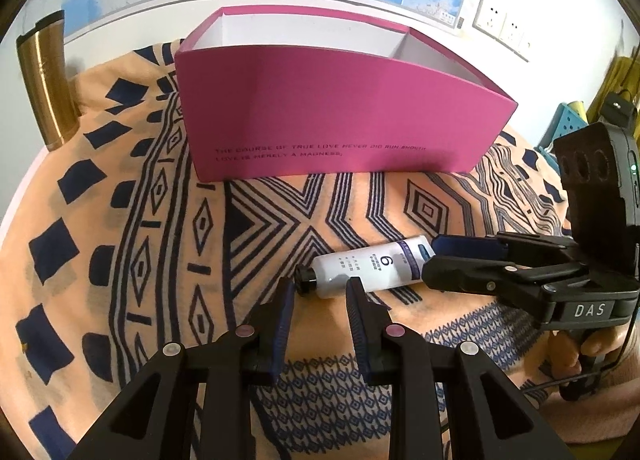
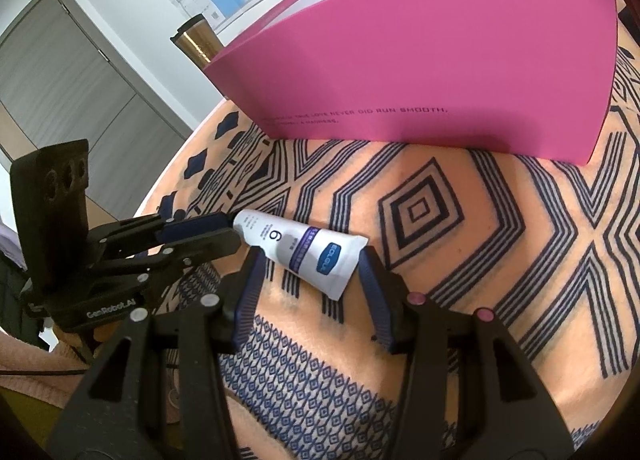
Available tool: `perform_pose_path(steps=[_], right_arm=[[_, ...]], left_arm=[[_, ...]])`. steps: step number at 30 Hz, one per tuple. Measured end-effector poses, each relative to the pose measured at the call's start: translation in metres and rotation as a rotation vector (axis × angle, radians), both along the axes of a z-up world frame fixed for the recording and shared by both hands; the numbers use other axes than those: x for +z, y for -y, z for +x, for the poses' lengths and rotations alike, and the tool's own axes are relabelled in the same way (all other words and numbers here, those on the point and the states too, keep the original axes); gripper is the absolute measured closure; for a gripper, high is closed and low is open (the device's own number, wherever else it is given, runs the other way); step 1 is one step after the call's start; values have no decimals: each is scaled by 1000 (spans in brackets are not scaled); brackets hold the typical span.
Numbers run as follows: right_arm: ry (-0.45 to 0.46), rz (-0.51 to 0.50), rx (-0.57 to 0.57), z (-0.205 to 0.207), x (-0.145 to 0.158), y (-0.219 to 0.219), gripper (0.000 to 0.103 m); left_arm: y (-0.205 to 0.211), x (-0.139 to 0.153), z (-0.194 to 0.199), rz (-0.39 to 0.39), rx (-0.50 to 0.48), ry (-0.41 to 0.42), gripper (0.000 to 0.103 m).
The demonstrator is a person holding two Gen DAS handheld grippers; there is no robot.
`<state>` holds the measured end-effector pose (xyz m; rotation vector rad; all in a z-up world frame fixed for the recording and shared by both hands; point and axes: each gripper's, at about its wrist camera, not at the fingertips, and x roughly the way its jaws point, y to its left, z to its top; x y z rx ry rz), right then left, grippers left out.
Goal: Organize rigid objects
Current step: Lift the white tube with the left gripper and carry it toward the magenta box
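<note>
A white tube (image 1: 366, 270) with a black cap and a purple band, marked "6", lies flat on the patterned cloth; it also shows in the right wrist view (image 2: 304, 250). My left gripper (image 1: 320, 288) is open, its fingertips at the tube's cap end. My right gripper (image 2: 312, 260) is open, its jaws on either side of the tube's crimped end, not closed on it. The right gripper (image 1: 440, 256) reaches the tube from the right in the left wrist view. An open pink box (image 1: 340, 115) stands behind the tube, also seen in the right wrist view (image 2: 440, 59).
An orange cloth with dark blue patterns (image 1: 140, 240) covers the table. A gold-coloured tumbler (image 1: 44, 83) stands at the far left by the wall, also in the right wrist view (image 2: 196, 39). A map hangs on the wall. A blue perforated item (image 1: 568, 119) sits at the far right.
</note>
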<state>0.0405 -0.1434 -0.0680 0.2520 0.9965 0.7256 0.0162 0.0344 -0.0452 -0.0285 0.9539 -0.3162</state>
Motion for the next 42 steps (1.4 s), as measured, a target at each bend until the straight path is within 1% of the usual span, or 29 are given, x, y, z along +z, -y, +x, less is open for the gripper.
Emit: perform_pose_path(steps=[7, 11, 13, 24, 42], right_arm=[[3, -1, 1, -1, -1, -2, 52], [1, 4, 0, 0, -1, -1, 52], [2, 3, 0, 0, -1, -1, 52], [4, 3, -21, 0, 0, 2, 52], [113, -5, -63, -4, 34, 17, 52]], left_arm=[[1, 3, 1, 5, 7, 14, 77], [2, 4, 2, 5, -6, 18, 77], [4, 3, 2, 16, -6, 20, 76], [6, 6, -1, -13, -6, 17, 75], [19, 34, 0, -54, -42, 81, 75]])
